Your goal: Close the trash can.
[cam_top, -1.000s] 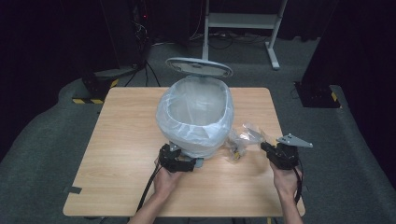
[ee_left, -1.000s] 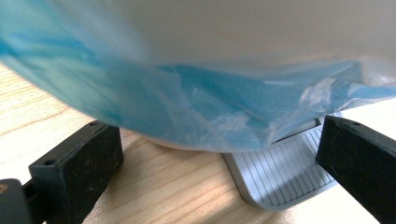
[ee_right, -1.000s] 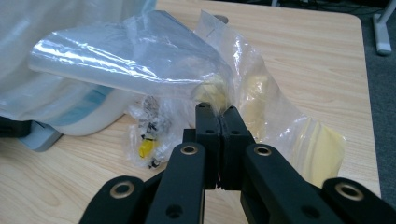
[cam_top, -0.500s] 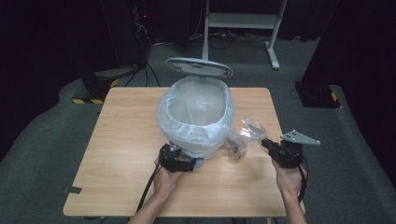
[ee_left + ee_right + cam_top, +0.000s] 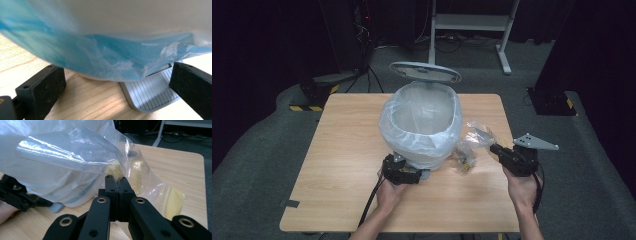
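Right hand-held gripper (image 5: pixel 498 148): my jaws are clenched on the clear plastic bag (image 5: pixel 474 137), lifted off the desk (image 5: pixel 342 150).
Left hand-held gripper (image 5: pixel 416 176): released, straddling the pedal (image 5: pixel 152 93).
Bin (image 5: pixel 422 125): just left of my right hand-held gripper, lid up.

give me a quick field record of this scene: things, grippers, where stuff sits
table: wooden top
bin: pedal bin mid-table, lid up, lined with a clear liner
pedal: grey pedal at the bin's base, between the left jaws
left gripper: open, astride the pedal
right gripper: shut on clear bag
clear bag: right of the bin, something yellow inside
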